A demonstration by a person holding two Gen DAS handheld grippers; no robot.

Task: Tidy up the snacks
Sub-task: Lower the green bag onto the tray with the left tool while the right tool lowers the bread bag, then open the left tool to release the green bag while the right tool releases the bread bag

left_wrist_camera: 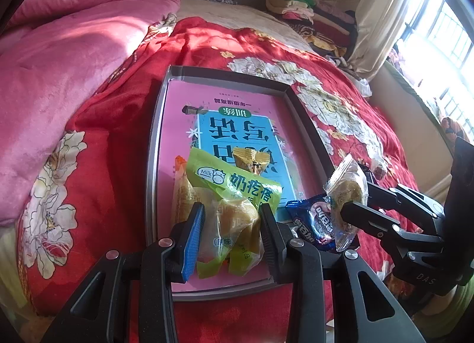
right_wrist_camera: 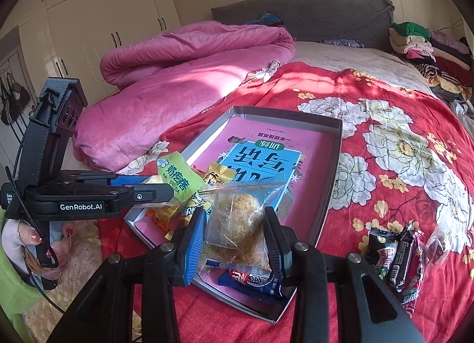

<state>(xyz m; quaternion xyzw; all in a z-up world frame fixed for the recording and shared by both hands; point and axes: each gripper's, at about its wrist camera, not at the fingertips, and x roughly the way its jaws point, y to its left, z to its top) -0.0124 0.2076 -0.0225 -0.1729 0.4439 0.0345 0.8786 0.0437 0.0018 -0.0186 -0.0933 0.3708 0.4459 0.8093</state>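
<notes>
Nearest the lens, the left tongs (left_wrist_camera: 231, 233) pinch the green pack (left_wrist_camera: 234, 194) by its soft middle; the right tongs (right_wrist_camera: 235, 237) pinch the clear pack (right_wrist_camera: 237, 218) the same way, both over the near end of the tray (left_wrist_camera: 154, 147).

Both packs look light and crinkly, with slick film that could slide between the pads. The crumbly cake inside the clear one would likely crush under a hard squeeze, so I'd hold it by the sealed edge or only gently across the body. The green one, puffed with air, seems to give under the pads; its crimped top at twelve o'clock would be a firmer hold.

Under the clear pack lies a blue pack (right_wrist_camera: 251, 282), touching the tray's corner at six o'clock. A gold wrapper (left_wrist_camera: 251, 157) sits beyond the green pack at twelve.

Outside the tray, at three o'clock on the red quilt (right_wrist_camera: 385, 165), dark packs (right_wrist_camera: 397, 257) wait, well apart from both tongs. A pink blanket (right_wrist_camera: 177, 82) lies at ten o'clock.
</notes>
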